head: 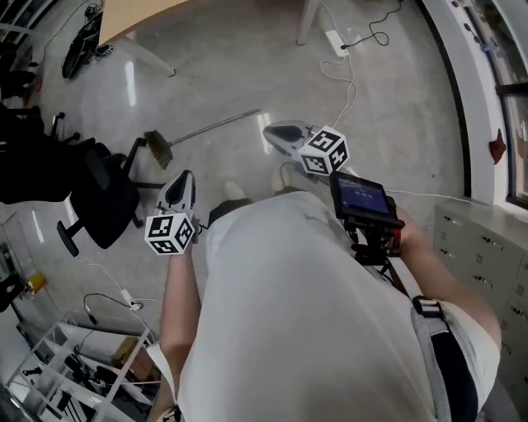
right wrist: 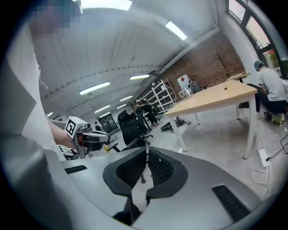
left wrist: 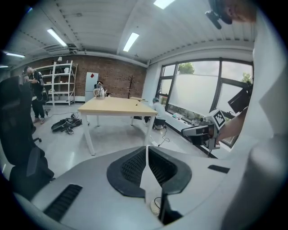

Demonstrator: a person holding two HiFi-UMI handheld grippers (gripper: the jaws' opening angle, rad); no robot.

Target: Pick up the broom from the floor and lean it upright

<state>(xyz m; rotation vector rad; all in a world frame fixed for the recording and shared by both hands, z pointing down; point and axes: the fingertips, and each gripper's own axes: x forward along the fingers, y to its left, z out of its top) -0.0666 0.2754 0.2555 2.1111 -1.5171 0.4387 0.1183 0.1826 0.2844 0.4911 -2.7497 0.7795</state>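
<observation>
- The broom (head: 169,142) lay flat on the grey floor (head: 247,74) in the head view, its bristle head at the 8 o'clock end and its thin metal handle running off toward 2 o'clock.
- The left gripper (head: 180,183) was held above the floor with the bristle head at its 11 o'clock, apart from it; in its own view the two black pads were pressed together with nothing between them.
- The right gripper (head: 282,134) was held out with the handle's far tip at its 10 o'clock, near but not touching; its jaws were likewise pressed together and empty.
- A black office chair (head: 99,194) stood at 9 o'clock of the left gripper, one arm just beside the bristles (the closest obstacle to the broom).
- A pale wooden table (head: 132,15) sat at 12 o'clock, beyond the broom, with a dark bag (head: 81,45) on the floor at its left.
- A white power strip (head: 337,41) with trailing cables lay at 1 o'clock.
- Grey drawer cabinets (head: 483,247) lined the 3 o'clock side.
- A white shelf rack (head: 74,371) stood at 7 o'clock.
- The person's white shirt (head: 305,313) filled the lower middle of the head view.
</observation>
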